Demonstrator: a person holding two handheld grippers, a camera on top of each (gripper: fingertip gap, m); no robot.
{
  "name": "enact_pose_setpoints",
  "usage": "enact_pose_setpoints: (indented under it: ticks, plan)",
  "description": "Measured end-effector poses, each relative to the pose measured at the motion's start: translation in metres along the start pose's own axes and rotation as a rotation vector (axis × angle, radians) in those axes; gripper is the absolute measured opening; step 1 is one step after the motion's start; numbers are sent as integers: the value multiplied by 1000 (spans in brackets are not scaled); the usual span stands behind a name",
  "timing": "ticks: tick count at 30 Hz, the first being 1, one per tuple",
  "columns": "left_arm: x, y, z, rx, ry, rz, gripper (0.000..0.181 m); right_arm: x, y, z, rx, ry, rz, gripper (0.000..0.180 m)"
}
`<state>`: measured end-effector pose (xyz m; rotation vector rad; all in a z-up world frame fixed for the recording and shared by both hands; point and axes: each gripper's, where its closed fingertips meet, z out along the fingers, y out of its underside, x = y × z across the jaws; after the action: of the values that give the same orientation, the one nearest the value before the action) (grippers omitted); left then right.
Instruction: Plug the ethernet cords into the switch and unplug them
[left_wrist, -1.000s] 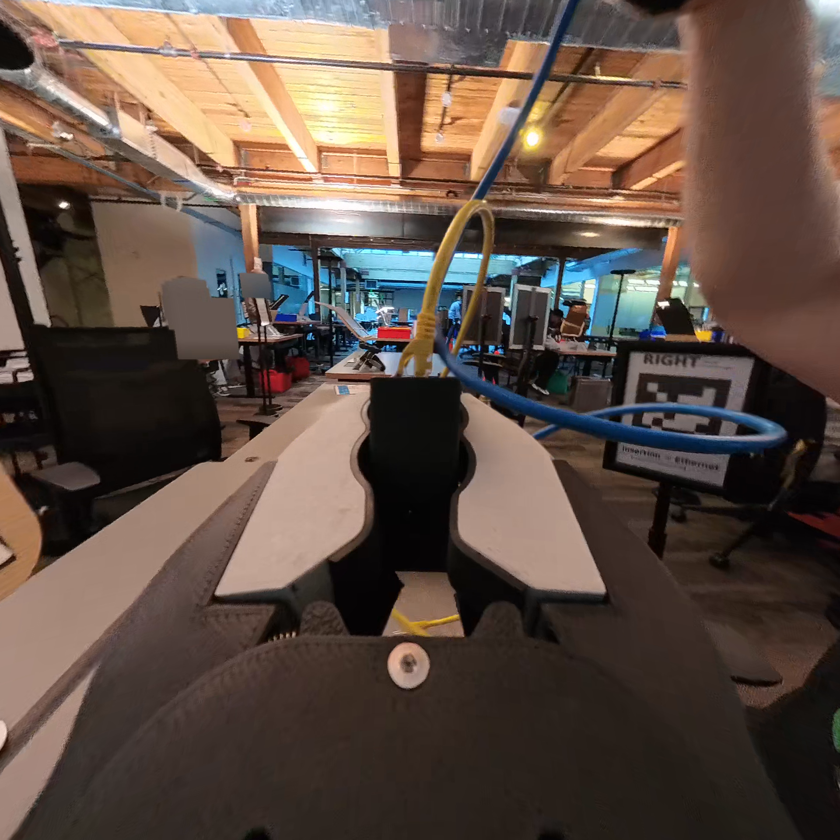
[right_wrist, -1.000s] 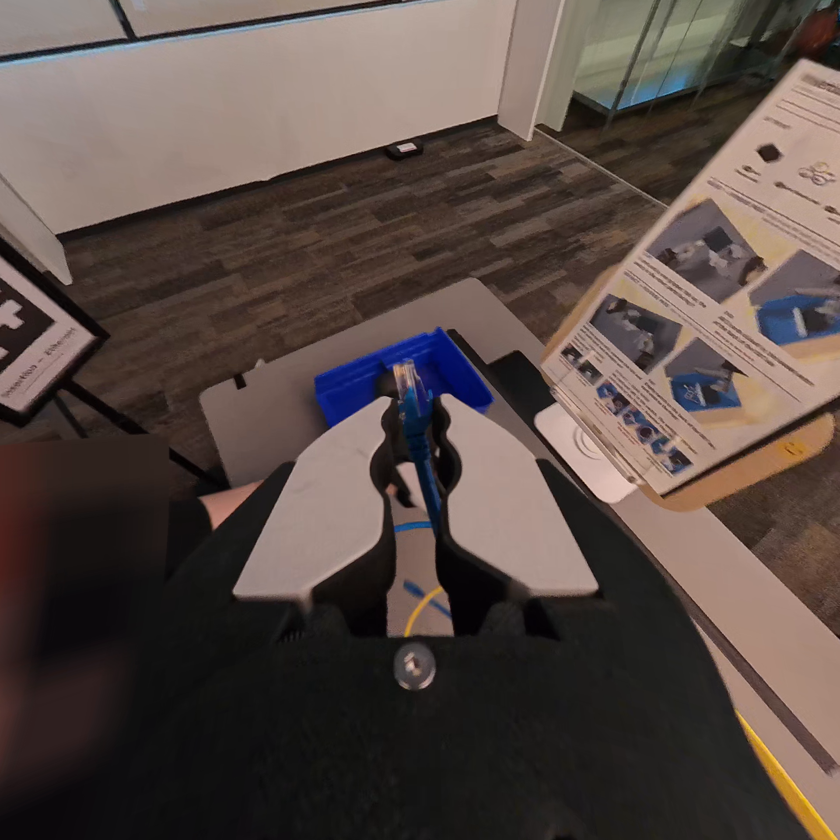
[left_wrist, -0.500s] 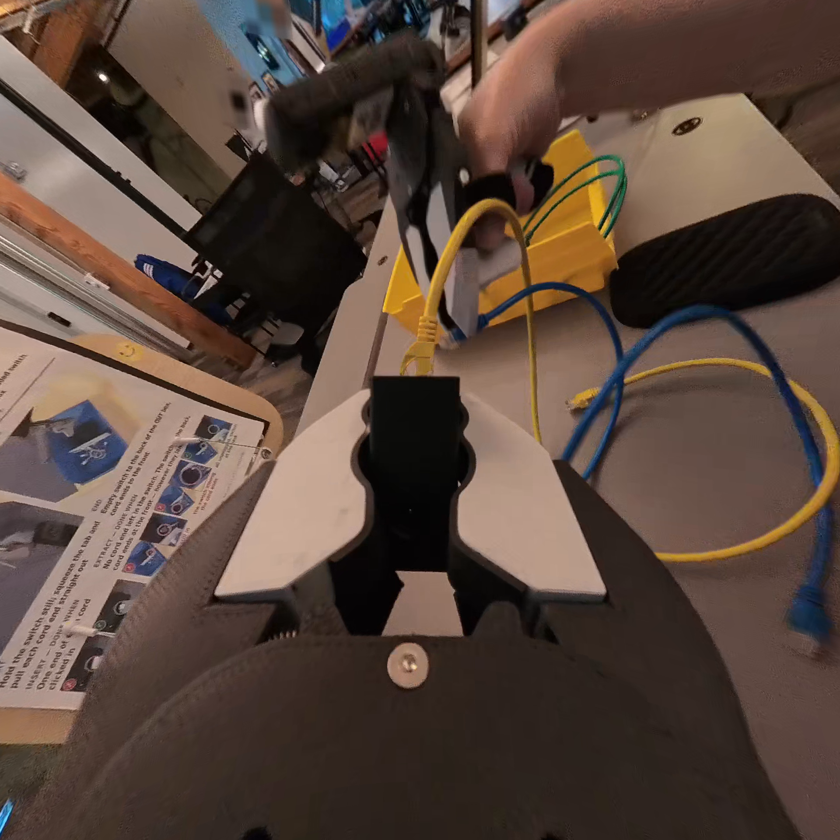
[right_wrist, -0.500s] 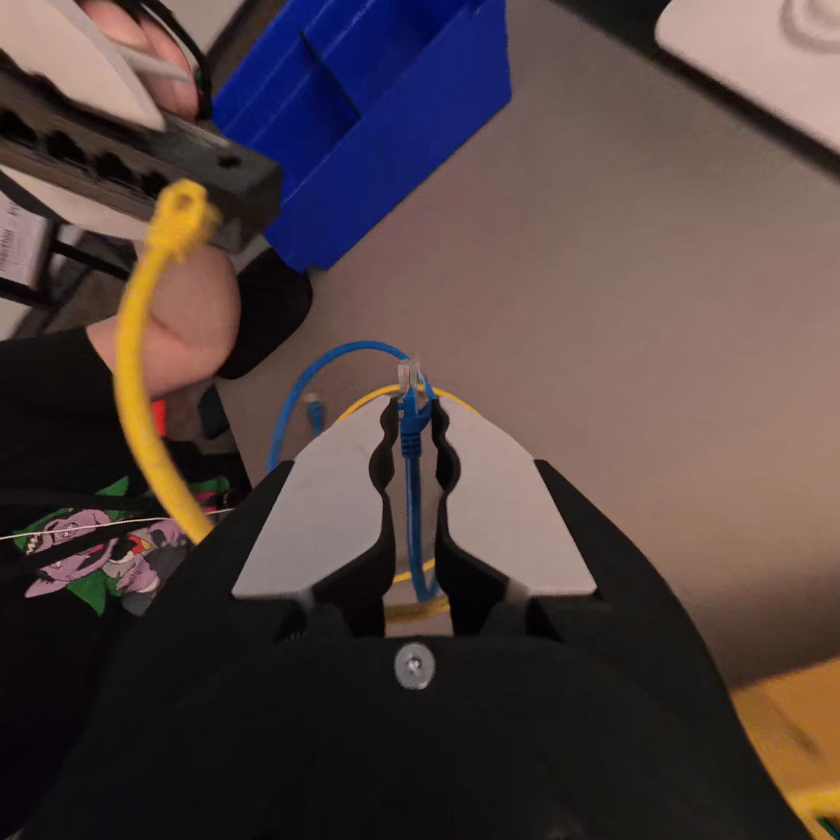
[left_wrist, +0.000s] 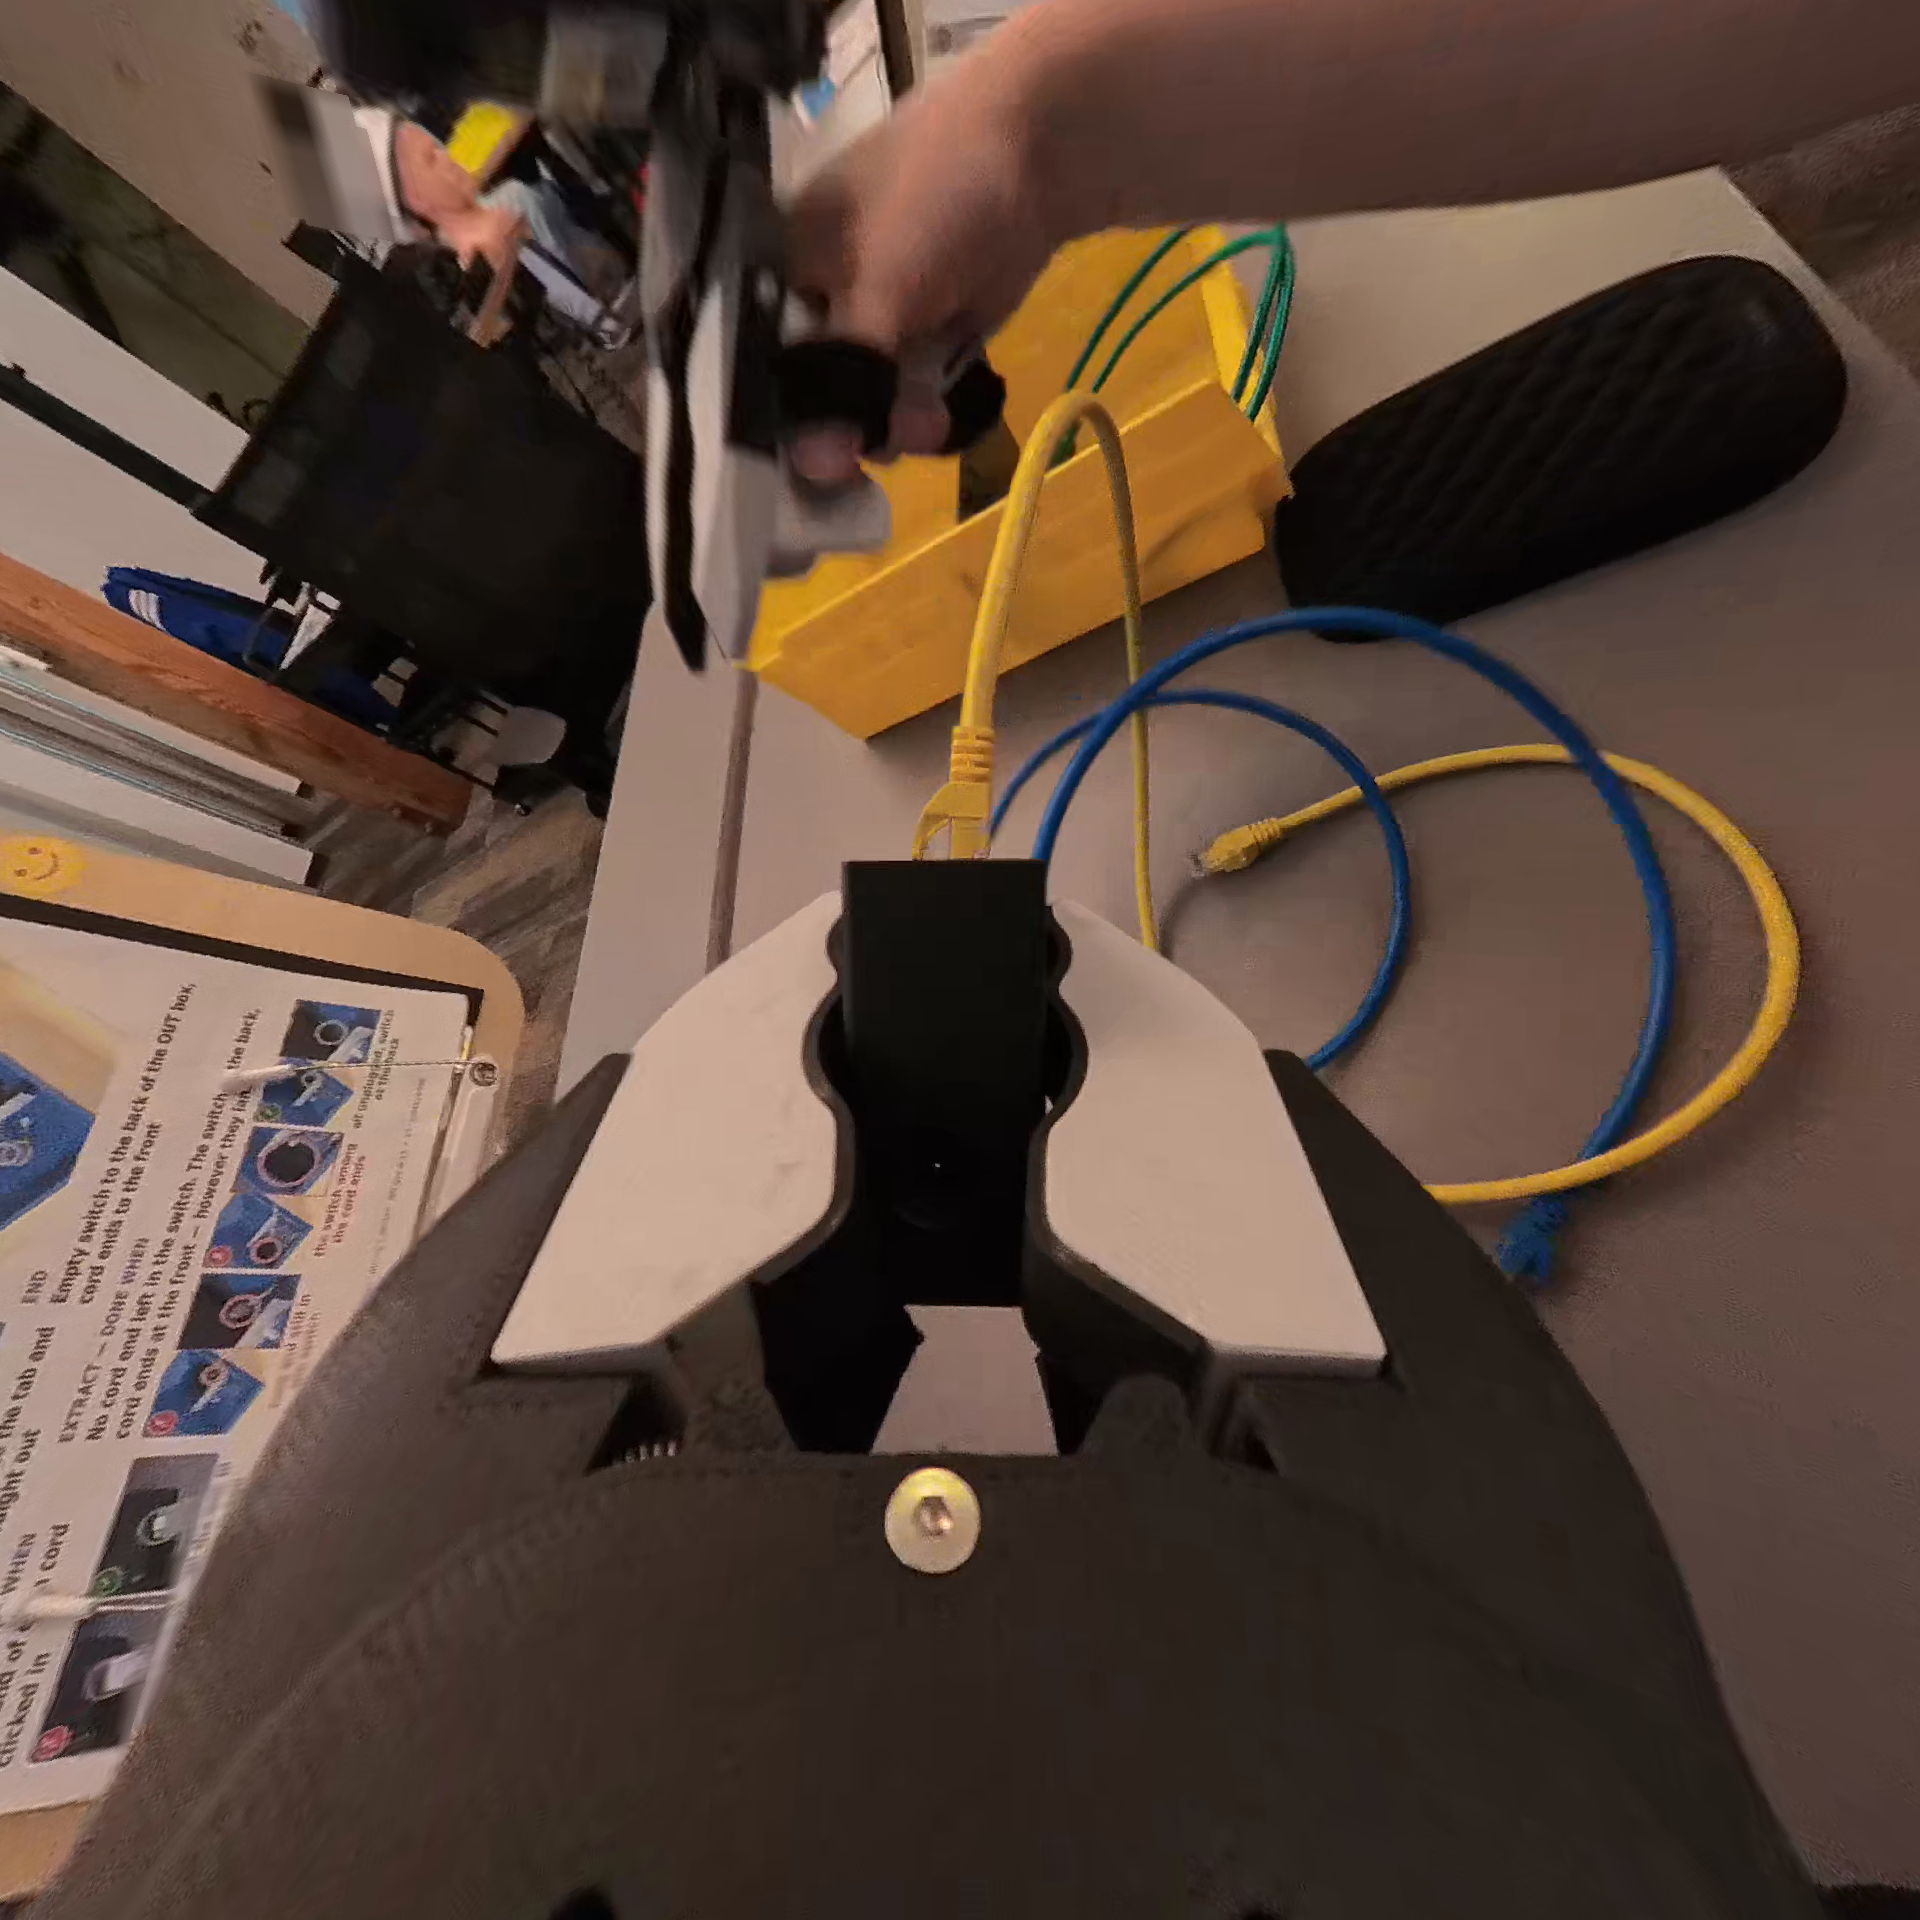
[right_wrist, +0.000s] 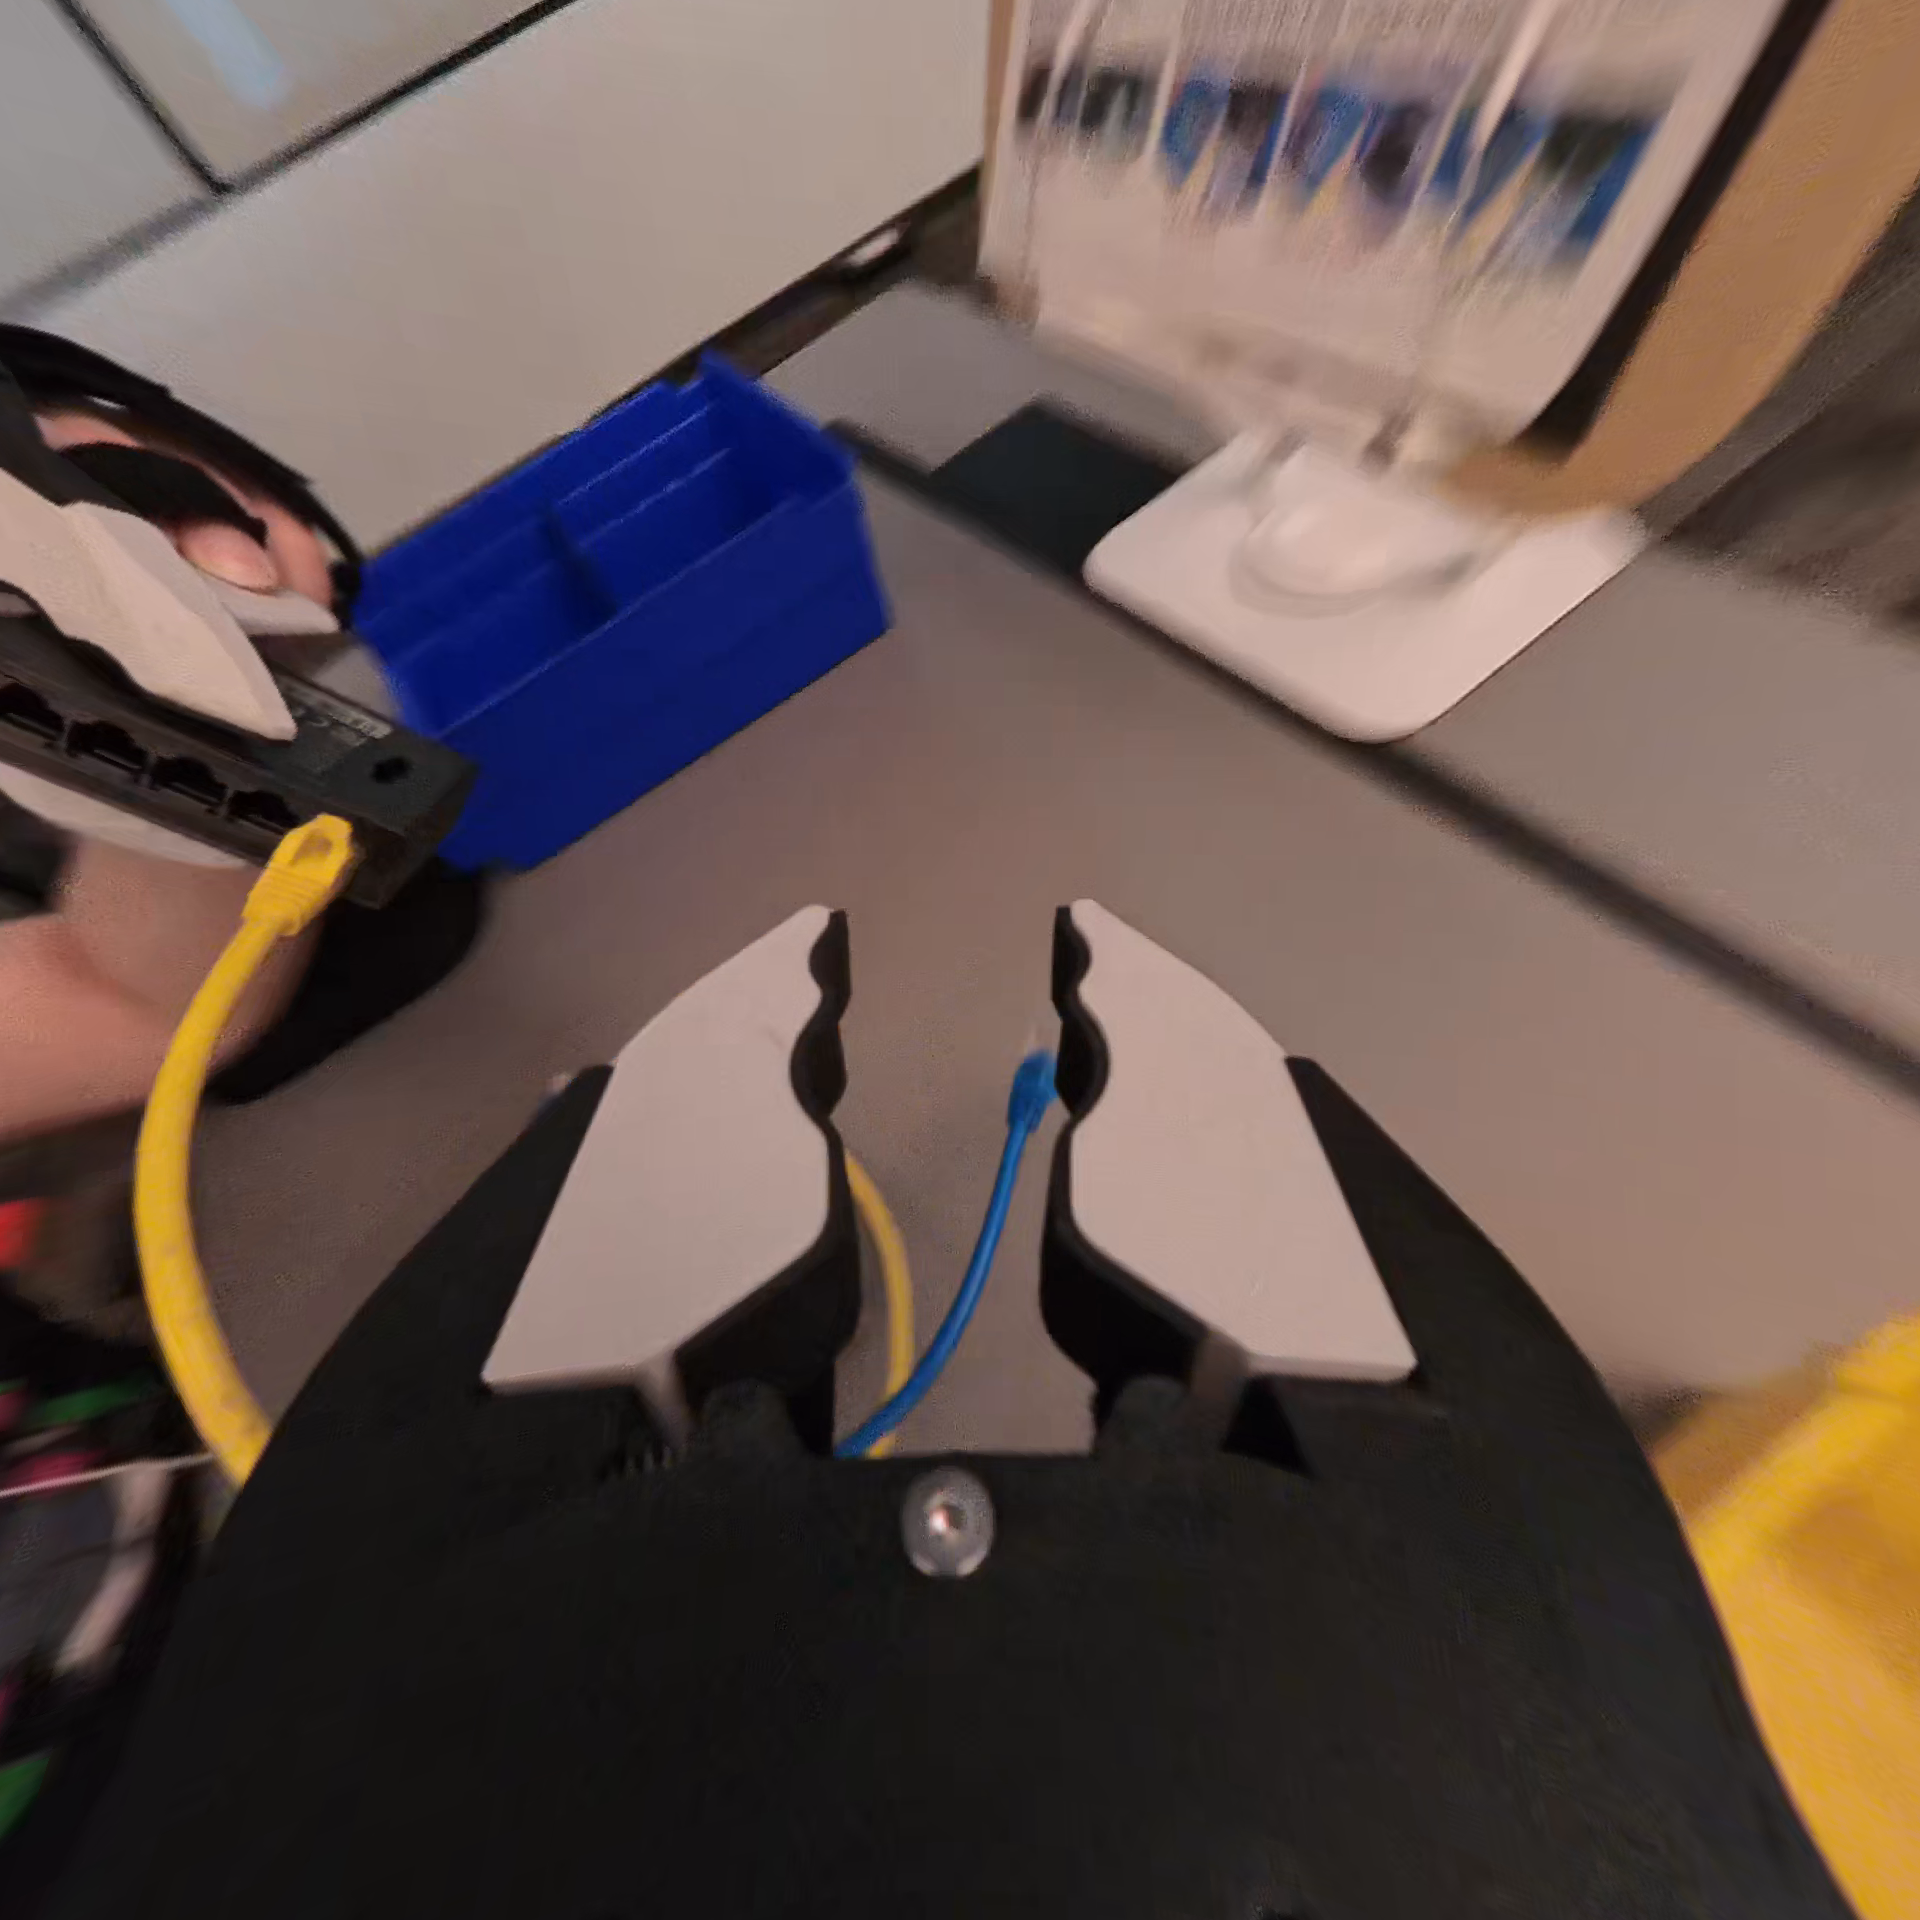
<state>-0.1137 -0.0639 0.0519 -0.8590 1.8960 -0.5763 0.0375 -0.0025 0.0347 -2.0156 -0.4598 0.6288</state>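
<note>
Pointing its row of ports toward the right gripper (right_wrist: 951, 920), the black switch (left_wrist: 943, 997) is clamped flat between the left gripper (left_wrist: 943, 914) fingers, long axis crosswise. A yellow cord (right_wrist: 197, 1091) sits in its end port. The right gripper's jaws stand wide apart, holding nothing; the blue cord (right_wrist: 977, 1236) plug lies loose beside its right finger. An instruction sheet (left_wrist: 187, 1247) carries print; a blue bin (right_wrist: 623, 613) is behind.

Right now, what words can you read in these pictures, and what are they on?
I can't copy writing out, but here is where it stands.
Instruction sheet, left wrist view: printed lines beside small photos.
Standing sheet, right wrist view: too blurred to read.
Switch: a strip of tiny print on top, too small to read.
</note>
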Motion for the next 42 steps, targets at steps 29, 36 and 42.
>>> enact_pose_setpoints:
  ticks: [29,36,42]
  plan:
    - [7,-50,-17,0,-215,267,29,-175,-15,4,60,225,-1258,16]
    - [18,-57,-21,36,-96,219,30,-188,-7,0,40,125,-1259,14]
    - [14,-67,-19,38,-126,230,31,-187,-10,-8,-119,86,-1265,14]
